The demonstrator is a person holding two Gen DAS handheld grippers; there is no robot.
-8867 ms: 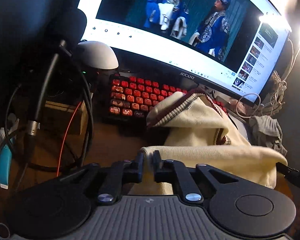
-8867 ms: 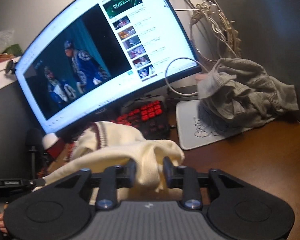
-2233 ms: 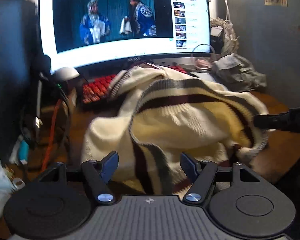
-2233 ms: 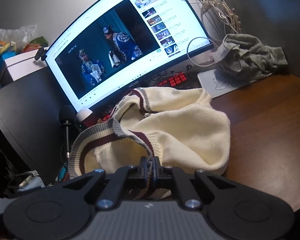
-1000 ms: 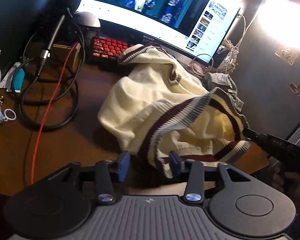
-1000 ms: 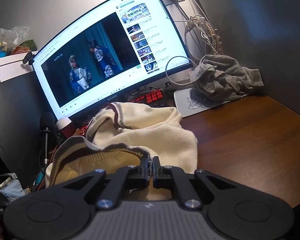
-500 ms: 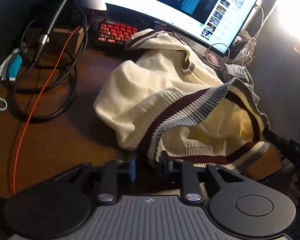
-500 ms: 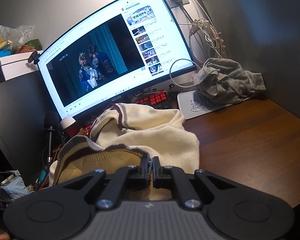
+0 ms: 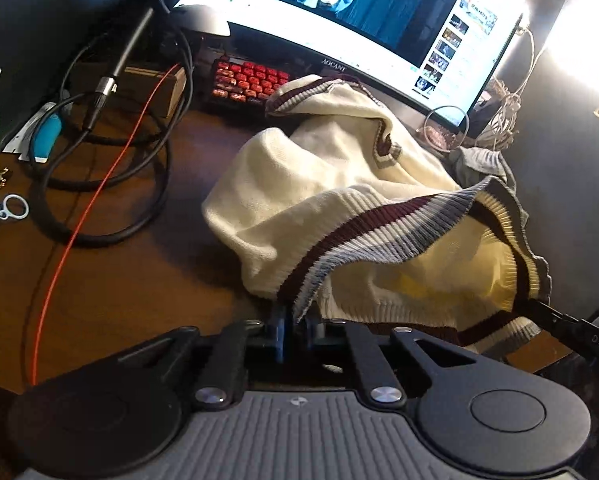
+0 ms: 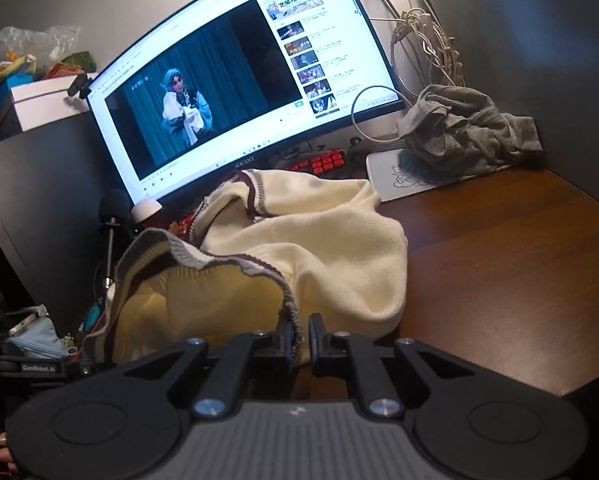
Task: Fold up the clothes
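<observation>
Left tongs closed onto sweater hem — right tongs opening.

Left gripper at bottom centre, jaws pinched on striped ribbed hem of cream knit sweater; hem lifted, stretched to right where tip of right gripper meets it; sweater body heaped on brown wooden desk; red-keyed keyboard behind, under curved monitor showing video; black cable coil and orange wire at left; grey garment at right
</observation>
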